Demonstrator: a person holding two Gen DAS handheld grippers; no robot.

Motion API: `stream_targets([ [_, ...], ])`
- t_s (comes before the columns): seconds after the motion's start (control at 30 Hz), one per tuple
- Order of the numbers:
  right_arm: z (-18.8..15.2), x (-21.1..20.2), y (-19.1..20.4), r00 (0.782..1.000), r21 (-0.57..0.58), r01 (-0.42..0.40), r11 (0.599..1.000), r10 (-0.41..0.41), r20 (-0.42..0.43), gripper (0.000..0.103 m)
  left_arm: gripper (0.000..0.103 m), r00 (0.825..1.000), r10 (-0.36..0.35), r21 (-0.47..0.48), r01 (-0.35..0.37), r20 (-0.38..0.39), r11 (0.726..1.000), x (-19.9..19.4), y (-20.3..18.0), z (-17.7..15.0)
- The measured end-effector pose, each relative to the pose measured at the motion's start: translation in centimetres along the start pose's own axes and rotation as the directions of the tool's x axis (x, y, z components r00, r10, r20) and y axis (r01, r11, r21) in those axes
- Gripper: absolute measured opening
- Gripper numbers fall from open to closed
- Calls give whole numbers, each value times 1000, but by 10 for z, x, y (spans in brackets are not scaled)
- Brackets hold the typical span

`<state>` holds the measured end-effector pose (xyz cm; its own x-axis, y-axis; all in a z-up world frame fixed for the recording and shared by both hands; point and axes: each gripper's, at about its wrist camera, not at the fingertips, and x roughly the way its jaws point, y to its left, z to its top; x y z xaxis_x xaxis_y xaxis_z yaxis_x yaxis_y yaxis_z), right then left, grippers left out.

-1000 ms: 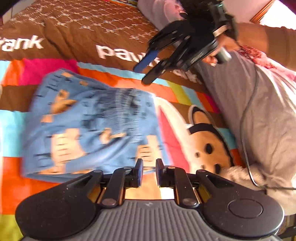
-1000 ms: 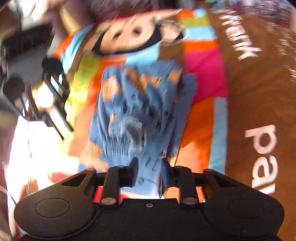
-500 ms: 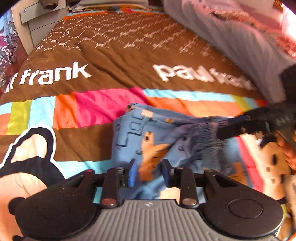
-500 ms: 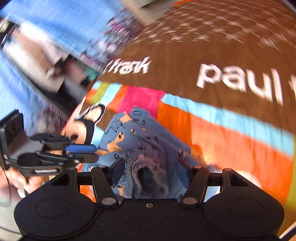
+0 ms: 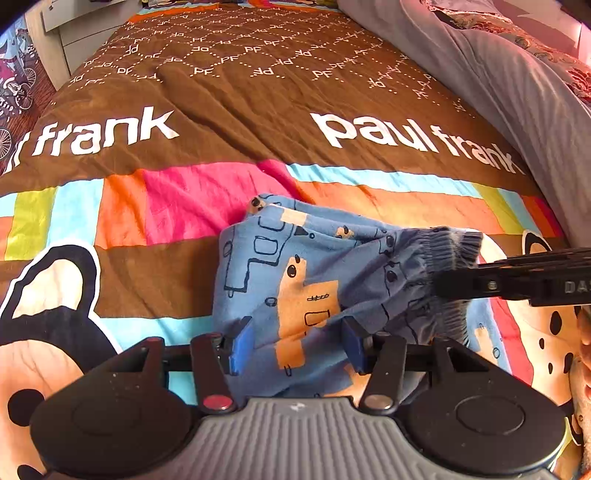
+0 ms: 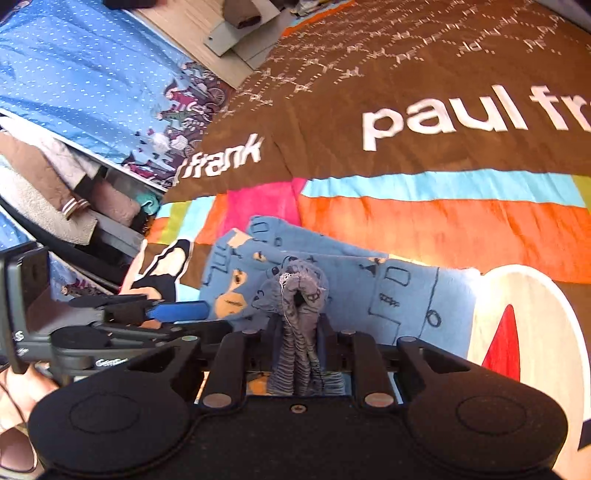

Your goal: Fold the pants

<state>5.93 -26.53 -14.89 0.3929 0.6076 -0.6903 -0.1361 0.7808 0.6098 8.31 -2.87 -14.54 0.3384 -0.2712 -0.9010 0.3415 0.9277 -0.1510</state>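
Observation:
Small blue patterned pants [image 5: 306,280] lie folded on the colourful bedspread [image 5: 221,110]. My left gripper [image 5: 295,343] is open, its blue-padded fingers astride the near edge of the pants. My right gripper [image 6: 297,332] is shut on the gathered grey ribbed waistband [image 6: 297,295] of the pants [image 6: 388,291]. In the left wrist view the right gripper [image 5: 450,286] comes in from the right and pinches that waistband [image 5: 443,247]. In the right wrist view the left gripper [image 6: 177,312] shows at the left, beside the pants.
A grey blanket [image 5: 517,85] lies along the right side of the bed. A drawer unit [image 5: 74,29] stands beyond the bed's left edge. Blue dotted fabric [image 6: 74,74] and stacked clothes [image 6: 55,192] lie off the bed's left side.
Both grippers came down to the pants. My right gripper opened wide, then shut on the waistband. My left gripper opened wider around the near edge.

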Motion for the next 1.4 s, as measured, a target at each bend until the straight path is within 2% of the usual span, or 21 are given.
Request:
stream_targets([
  [0.2, 3, -27, -2, 1000, 28, -18, 999, 18, 15, 18, 65, 1000, -26, 19, 26, 6, 999, -6, -7, 0],
  [0.4, 3, -37, -28, 999, 70, 50, 996, -51, 3, 18, 68, 999, -44, 41, 45, -19, 998, 3, -18, -4],
  [0.43, 1, -33, -33, 998, 79, 70, 994, -69, -5, 20, 70, 999, -43, 45, 44, -24, 998, 5, -20, -6],
  [0.47, -1, -29, -38, 996, 89, 93, 992, -92, -19, 29, 70, 999, -42, 49, 44, -27, 998, 7, -22, -7],
  [0.53, -6, -25, -46, 989, 119, 149, 982, -146, -38, 37, 71, 998, -47, 57, 49, -33, 997, 9, -26, -10],
  [0.63, -3, -44, -40, 983, 128, 165, 978, -174, 60, 41, 73, 998, -48, 80, 50, -31, 996, 8, -30, -16],
  [0.7, 3, -54, -26, 982, 86, 133, 987, -143, 119, 45, 74, 999, -38, 106, 40, -27, 994, 8, -33, -23],
  [0.77, 8, -52, -15, 987, 70, 59, 996, -69, 145, 51, 74, 1000, -20, 143, 23, -21, 989, 7, -38, -30],
  [0.87, 14, -24, -9, 995, 60, -50, 997, 45, 89, 54, 74, 1000, 2, 190, -1, 0, 982, 1, -46, -40],
  [0.93, 10, 2, -21, 993, 133, -116, 984, 114, 21, 54, 76, 1000, 0, 214, -1, 3, 977, -4, -49, -47],
  [1.0, 1, 13, -39, 998, 196, -61, 979, 67, -22, 47, 80, 1000, 2, 246, 1, -14, 969, -9, -51, -56],
  [1.03, -4, 10, -47, 999, 217, -45, 975, 50, -19, 30, 82, 1000, 0, 259, 7, -27, 966, -10, -51, -63],
  [1.07, -8, 3, -54, 999, 233, -30, 972, 34, -13, 21, 82, 999, -1, 267, 13, -44, 964, -10, -52, -70],
  [1.1, -11, -4, -57, 1000, 241, -25, 970, 28, -6, 21, 82, 998, 0, 273, 17, -60, 962, -11, -51, -77],
  [1.13, -13, -13, -56, 1000, 232, -22, 973, 22, 3, 24, 81, 998, 2, 280, 16, -62, 960, -13, -52, -83],
  [1.23, -9, -31, -31, 999, 113, -26, 993, 22, 37, 61, 80, 1000, 6, 270, 3, -31, 963, -25, -48, -91],
  [1.3, 4, -29, -8, 998, -17, -46, 999, 47, 31, 62, 80, 1000, 17, 247, -12, -17, 969, -29, -43, -88],
  [1.4, 27, -1, 26, 995, -207, -102, 973, 102, -8, 62, 81, 1000, 18, 200, -13, -25, 980, -24, -37, -83],
])
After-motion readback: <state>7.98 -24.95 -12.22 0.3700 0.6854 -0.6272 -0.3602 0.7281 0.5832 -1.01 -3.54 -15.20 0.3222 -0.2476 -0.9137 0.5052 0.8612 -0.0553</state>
